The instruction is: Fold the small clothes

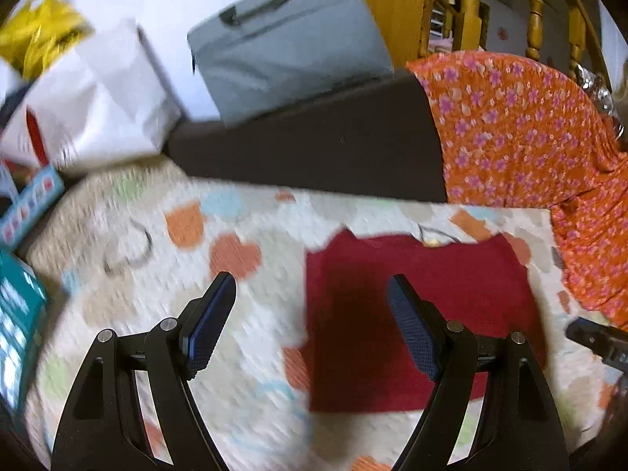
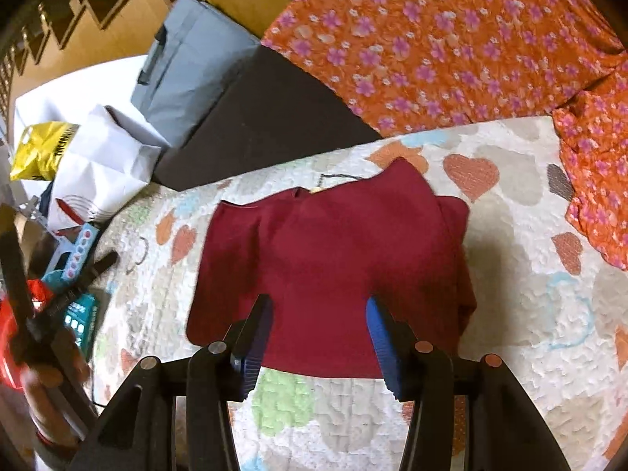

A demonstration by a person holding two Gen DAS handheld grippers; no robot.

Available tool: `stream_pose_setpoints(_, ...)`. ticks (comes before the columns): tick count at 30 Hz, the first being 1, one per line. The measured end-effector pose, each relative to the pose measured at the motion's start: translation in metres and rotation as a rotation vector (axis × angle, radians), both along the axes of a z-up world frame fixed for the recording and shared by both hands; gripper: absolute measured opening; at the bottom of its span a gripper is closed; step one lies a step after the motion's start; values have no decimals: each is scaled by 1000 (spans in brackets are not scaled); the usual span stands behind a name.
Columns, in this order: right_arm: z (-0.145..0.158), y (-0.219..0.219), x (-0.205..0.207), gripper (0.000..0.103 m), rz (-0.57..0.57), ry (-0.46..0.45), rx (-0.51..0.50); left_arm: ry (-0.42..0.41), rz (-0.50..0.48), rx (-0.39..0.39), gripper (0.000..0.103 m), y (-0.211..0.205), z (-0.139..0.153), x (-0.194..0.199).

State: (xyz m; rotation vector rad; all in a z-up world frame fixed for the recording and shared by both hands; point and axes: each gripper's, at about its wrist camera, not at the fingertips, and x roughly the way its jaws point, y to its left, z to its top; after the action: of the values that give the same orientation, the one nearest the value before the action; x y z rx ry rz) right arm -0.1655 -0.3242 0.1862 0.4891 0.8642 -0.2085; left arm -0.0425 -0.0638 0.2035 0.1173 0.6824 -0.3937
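A small dark red garment (image 2: 333, 259) lies flat on a quilt with heart patterns (image 2: 530, 294); it also shows in the left wrist view (image 1: 412, 314), blurred. My left gripper (image 1: 314, 306) is open and empty, above the garment's left edge. My right gripper (image 2: 320, 322) is open and empty, hovering over the garment's near hem. The left gripper (image 2: 78, 274) shows at the left of the right wrist view, and the right gripper's tip (image 1: 596, 341) at the right edge of the left wrist view.
An orange flowered cloth (image 2: 451, 39) drapes over the far right. A dark panel (image 1: 314, 145), a grey case (image 1: 282, 39), a white bag (image 1: 86, 106), a yellow bag (image 1: 35, 35) and boxes (image 1: 19, 314) stand to the left. Wooden furniture (image 1: 471, 11) is behind.
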Motion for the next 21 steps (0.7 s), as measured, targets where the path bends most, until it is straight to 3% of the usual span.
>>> stream_pose_setpoints(3,-4,-4,-8,47,-28,24,5,-80,-15,40,80,3,20,6)
stream_pose_setpoints(7,11,-8,-27,47,-45,10,-23,-252,-38,105,80,7,58,8)
stream_pose_setpoints(10,23,-13,-45,48,-91,-8,-47,-307,-78,176,80,4,77,2)
stream_pose_setpoints(13,31,-15,-59,48,-127,-21,-38,-277,-150,127,80,7,81,-11)
stream_pose_setpoints(15,36,-12,-65,48,-128,-24,-25,-218,-184,62,80,9,74,-19)
stream_pose_setpoints(16,40,-8,-69,47,-116,-32,-19,-147,-192,19,80,9,63,-21)
stream_pose_setpoints(19,53,3,-81,48,-69,-50,-38,-23,-155,11,80,-1,36,-28)
stream_pose_setpoints(21,58,8,-91,48,-47,-69,-45,12,-123,2,80,-3,25,-43)
